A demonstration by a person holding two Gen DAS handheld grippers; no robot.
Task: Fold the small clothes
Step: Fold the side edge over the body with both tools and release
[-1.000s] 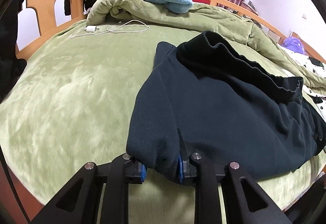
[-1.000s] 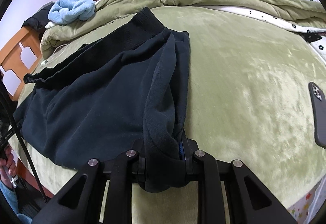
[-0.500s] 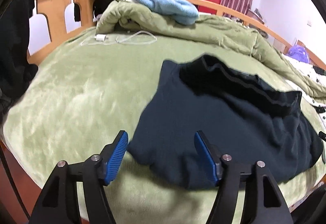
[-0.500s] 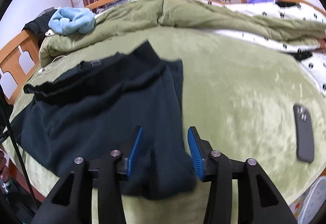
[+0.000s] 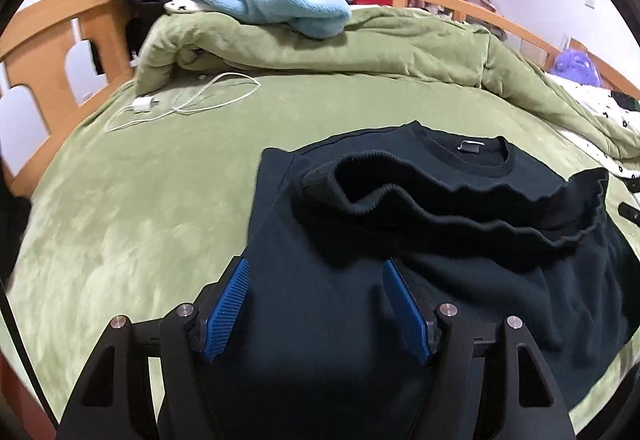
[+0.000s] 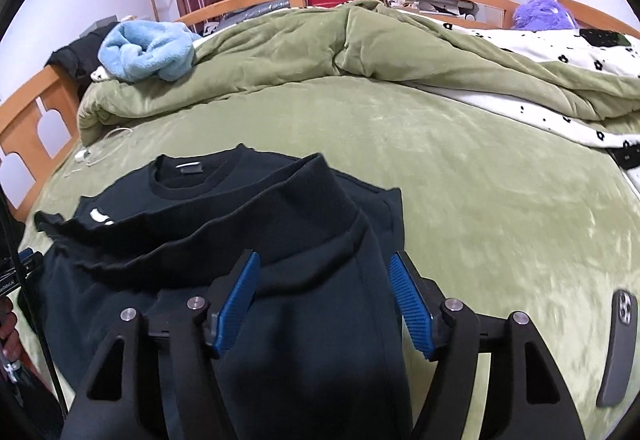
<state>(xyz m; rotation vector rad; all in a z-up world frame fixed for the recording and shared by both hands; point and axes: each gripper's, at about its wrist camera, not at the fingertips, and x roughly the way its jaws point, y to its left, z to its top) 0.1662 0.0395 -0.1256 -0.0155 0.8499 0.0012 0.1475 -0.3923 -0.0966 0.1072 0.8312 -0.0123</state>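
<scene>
A dark navy sweatshirt lies on the green bed cover, folded up so its ribbed hem rests just below the collar. It also shows in the right wrist view, with hem near the collar. My left gripper is open and empty, its blue pads above the garment's near left part. My right gripper is open and empty above the near right part.
A green duvet with a light blue fleece is heaped at the back. A white charger and cable lie far left. A grey phone lies on the cover at right. Wooden bed rails run around the bed.
Both grippers were shut on the sweatshirt's near edge, then opened and let it go. Both have since lifted and moved forward over the garment, which now lies folded.
</scene>
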